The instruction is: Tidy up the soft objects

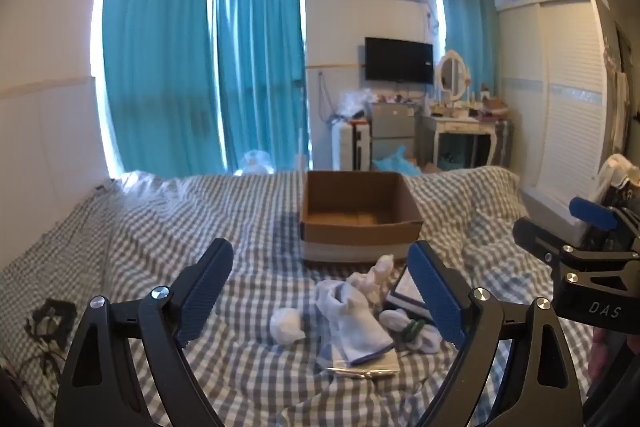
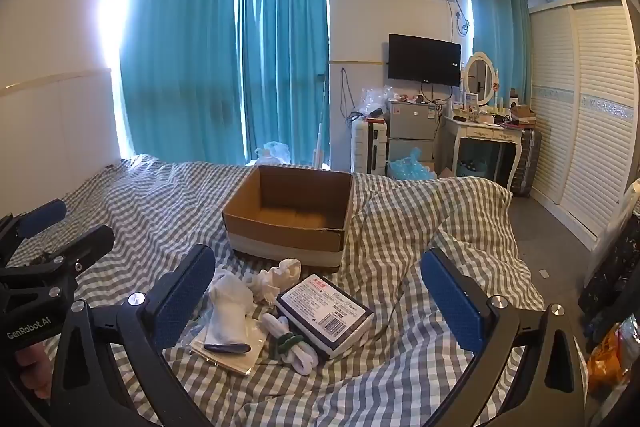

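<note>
Socks [image 2: 228, 311] before cardboard box [image 2: 288, 215]

Grey-and-white checked bedspread [image 2: 400, 227], brown cardboard box [image 2: 288, 227], white socks [image 2: 228, 311], teal curtains [image 2: 180, 47].

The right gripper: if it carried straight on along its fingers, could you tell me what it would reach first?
Probably the labelled packet, lying on the checked bedcover between the open fingers of the right gripper; the cardboard box sits beyond. Depth is uncertain.

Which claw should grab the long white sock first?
Probably the left claw: the white sock lies right between its open fingers. In the right claw's view, it lies off beside the left finger.
</note>
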Tool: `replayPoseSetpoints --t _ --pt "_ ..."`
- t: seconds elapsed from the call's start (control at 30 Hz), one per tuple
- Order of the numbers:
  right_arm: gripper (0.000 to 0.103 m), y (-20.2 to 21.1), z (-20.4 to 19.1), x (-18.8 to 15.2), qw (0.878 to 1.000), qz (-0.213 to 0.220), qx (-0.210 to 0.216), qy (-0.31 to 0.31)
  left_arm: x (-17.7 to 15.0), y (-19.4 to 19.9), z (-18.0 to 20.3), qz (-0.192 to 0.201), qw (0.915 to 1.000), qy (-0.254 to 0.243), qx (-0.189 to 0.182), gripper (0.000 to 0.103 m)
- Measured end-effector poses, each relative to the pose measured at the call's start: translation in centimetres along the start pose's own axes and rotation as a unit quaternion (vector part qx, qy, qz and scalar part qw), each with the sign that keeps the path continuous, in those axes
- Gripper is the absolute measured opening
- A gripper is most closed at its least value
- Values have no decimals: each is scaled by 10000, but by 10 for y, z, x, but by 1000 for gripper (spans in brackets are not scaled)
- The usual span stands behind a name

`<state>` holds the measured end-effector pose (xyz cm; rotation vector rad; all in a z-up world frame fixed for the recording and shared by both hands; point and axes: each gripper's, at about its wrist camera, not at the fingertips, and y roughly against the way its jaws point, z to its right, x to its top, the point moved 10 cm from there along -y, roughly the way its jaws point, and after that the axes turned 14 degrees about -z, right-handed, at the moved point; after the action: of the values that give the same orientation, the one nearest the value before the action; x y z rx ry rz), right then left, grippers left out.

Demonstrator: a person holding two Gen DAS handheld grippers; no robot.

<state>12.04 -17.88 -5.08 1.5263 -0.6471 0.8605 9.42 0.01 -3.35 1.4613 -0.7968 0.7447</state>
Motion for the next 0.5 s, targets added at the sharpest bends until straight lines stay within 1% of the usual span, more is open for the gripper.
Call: replayPoseSetpoints --t 0.17,0.23,0.27,0.5 --pt "103 2 0 0 10000 36 -14 -1 -1 1 2 -34 10000 48 -7 90" --pt "103 3 -1 -1 10000 38 -18 -2 -2 2 -4 17 9999 143 -41 91" --pt "103 1 -1 -1 10000 1 -11 -3 0 3 -5 -38 9999 161 -49 91" --pt "103 2 -1 -2 10000 0 -13 -6 0 6 -7 -37 9999 156 -32 90"
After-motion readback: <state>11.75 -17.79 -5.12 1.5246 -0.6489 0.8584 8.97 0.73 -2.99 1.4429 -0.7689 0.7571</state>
